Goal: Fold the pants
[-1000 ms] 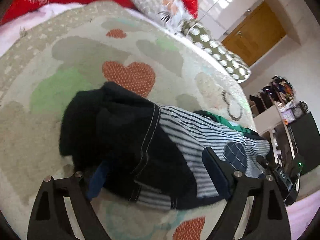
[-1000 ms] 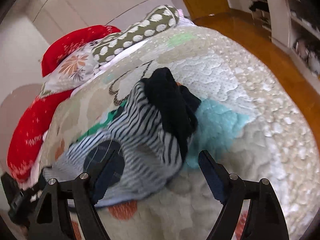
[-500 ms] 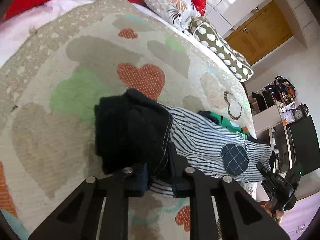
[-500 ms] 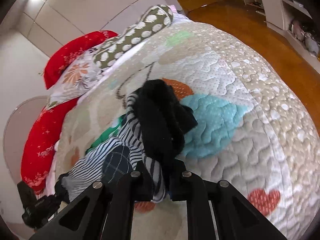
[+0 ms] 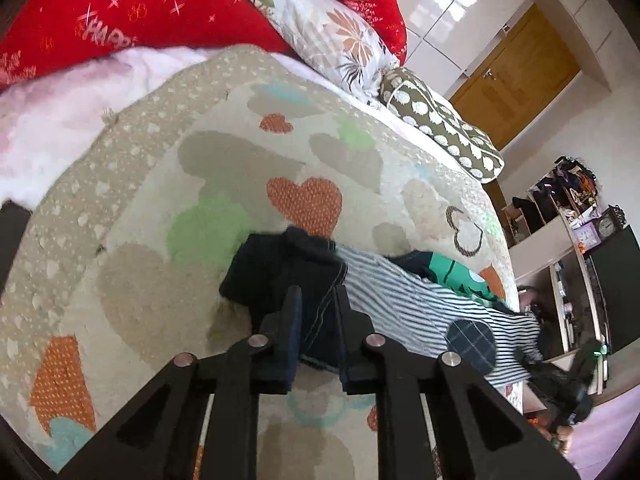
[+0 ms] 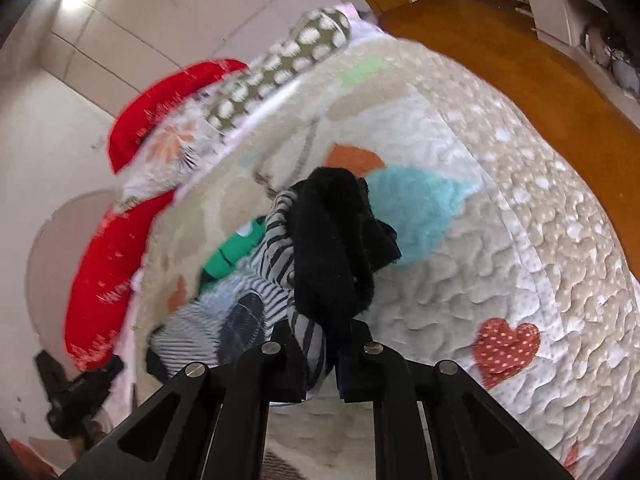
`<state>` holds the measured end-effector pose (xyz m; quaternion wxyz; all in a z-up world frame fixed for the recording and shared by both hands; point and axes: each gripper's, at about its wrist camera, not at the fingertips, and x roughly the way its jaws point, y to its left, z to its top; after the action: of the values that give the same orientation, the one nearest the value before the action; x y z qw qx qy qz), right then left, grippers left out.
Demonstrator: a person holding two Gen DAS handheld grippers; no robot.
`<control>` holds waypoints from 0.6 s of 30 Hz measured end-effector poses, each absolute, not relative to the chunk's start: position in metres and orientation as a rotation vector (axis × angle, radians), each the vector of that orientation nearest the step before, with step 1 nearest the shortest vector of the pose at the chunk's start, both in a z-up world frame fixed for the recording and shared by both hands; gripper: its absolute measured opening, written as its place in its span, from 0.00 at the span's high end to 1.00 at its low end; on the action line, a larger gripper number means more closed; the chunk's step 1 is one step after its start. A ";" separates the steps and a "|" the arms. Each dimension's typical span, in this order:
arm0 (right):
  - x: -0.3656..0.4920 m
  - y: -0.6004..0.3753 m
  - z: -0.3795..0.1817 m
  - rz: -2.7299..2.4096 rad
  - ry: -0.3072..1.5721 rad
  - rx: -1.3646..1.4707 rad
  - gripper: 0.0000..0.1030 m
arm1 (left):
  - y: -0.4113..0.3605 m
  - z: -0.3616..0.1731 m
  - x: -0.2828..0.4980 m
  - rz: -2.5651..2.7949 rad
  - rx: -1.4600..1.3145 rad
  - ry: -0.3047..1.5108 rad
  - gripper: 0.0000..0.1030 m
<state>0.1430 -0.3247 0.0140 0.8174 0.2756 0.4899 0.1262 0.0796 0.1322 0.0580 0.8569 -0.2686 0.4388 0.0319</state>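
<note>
From my left claw (image 5: 316, 316), I pinch the dark end of the pants (image 5: 288, 276), which lie bunched mid-quilt (image 5: 160, 184); no fold made yet, I judge. Bare quilt spreads toward the pillows (image 5: 328, 36). From my right claw (image 6: 320, 344), I pinch striped cloth and dark fabric; open quilt runs to the right edge, floor (image 6: 520, 64) beyond.

The pants (image 5: 400, 300) lie across the foot end of the bed (image 5: 160, 280), on the quilt (image 6: 500, 260); the pillows (image 5: 328, 36) are stacked along the head edge, behind them; another garment (image 5: 452, 276), perhaps a shirt, lies partly under the pants; shelves (image 5: 560, 240) stand beyond the bed's far side.
</note>
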 end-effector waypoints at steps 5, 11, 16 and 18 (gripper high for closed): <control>0.133 -0.329 -0.012 0.238 1.096 0.566 0.77 | 0.132 0.039 0.070 0.080 -0.589 0.928 0.57; 0.115 -0.332 -0.012 0.243 1.078 0.518 0.72 | 0.129 0.014 0.072 0.050 -0.680 0.938 0.41; 0.115 -0.334 -0.016 0.232 1.079 0.522 0.73 | 0.116 0.010 0.093 0.042 -0.656 0.987 0.84; 0.117 -0.333 -0.016 0.233 1.078 0.511 0.86 | 0.117 0.011 0.094 0.043 -0.651 0.991 0.92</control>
<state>0.1168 -0.3330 -0.0158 0.8209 0.2401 0.5065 0.1096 0.0944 0.1171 0.0115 0.8290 -0.3068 0.4671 0.0203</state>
